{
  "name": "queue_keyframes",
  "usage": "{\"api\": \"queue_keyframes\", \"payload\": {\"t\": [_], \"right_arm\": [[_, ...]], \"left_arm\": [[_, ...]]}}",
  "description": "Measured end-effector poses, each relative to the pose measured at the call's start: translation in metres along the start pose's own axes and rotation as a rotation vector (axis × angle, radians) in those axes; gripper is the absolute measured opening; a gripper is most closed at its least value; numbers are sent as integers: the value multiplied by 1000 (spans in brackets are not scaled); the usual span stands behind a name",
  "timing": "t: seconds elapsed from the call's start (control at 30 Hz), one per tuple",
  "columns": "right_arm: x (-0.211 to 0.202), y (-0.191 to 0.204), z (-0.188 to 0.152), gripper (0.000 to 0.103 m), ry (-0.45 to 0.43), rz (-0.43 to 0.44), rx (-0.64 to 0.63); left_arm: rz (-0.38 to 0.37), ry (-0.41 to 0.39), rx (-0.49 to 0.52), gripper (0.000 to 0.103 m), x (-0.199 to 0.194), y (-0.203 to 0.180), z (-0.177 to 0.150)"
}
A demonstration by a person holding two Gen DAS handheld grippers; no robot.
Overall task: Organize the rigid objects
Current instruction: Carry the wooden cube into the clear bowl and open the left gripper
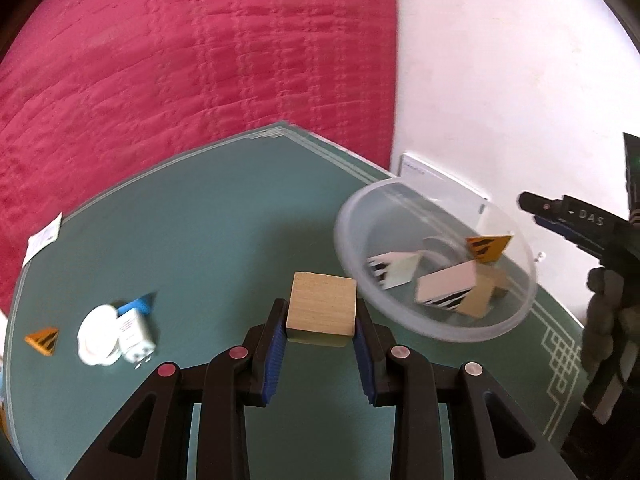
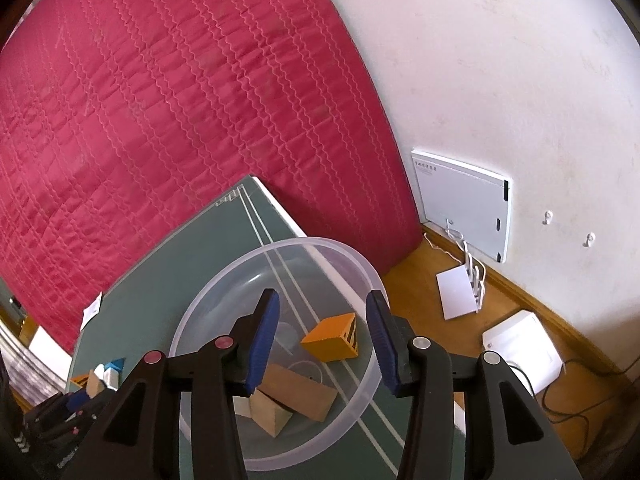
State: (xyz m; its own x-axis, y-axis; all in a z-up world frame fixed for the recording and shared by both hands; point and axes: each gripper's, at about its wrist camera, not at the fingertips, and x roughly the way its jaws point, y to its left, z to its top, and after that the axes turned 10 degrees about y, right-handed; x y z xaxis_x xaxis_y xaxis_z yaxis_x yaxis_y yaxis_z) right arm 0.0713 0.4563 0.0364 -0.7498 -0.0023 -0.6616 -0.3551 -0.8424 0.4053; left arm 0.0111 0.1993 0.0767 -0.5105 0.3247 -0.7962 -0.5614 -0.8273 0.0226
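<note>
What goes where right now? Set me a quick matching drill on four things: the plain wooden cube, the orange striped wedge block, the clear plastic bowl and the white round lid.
Things
1. plain wooden cube
2. orange striped wedge block
3. clear plastic bowl
4. white round lid

Places or states
A. lying inside the bowl
B. on the green table, beside a white and blue box
C. clamped between the left gripper pads
D. directly under the empty right gripper, whose jaws are opening

Pairs: 1-C, 2-A, 3-D, 4-B
</note>
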Motion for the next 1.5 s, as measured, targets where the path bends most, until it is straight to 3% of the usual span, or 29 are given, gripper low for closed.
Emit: {"api": "queue_keyframes", "payload": {"t": [0.27, 0.33, 0.37, 0.4, 0.47, 0.87, 1.1, 1.27, 1.5], "right_arm": [[0, 3, -3, 47, 10, 14, -12], [1, 5, -4, 47, 12, 15, -18], [1, 6, -5, 47, 14, 15, -21], [1, 8, -5, 47, 15, 14, -24], [2, 10, -7, 47, 17, 14, -32], [5, 13, -11, 47, 22, 9, -55], [9, 15, -14, 47, 39, -1, -68], [11, 17, -16, 47, 43, -8, -83], [12, 17, -17, 47, 46, -9, -84]], "left_arm": [[-65, -21, 91, 34, 1, -40, 16], [-98, -24, 106, 42, 3, -47, 19], [-111, -29, 109, 58, 4, -50, 20], [-115, -44, 106, 67, 5, -51, 20], [-110, -59, 105, 67, 7, -52, 17], [-48, 44, 68, 67, 17, -18, -11], [-92, 116, 65, 67, 3, 5, -42], [-94, 146, 144, 66, 2, -7, -61], [-127, 171, 163, 57, 9, -18, -62]]}}
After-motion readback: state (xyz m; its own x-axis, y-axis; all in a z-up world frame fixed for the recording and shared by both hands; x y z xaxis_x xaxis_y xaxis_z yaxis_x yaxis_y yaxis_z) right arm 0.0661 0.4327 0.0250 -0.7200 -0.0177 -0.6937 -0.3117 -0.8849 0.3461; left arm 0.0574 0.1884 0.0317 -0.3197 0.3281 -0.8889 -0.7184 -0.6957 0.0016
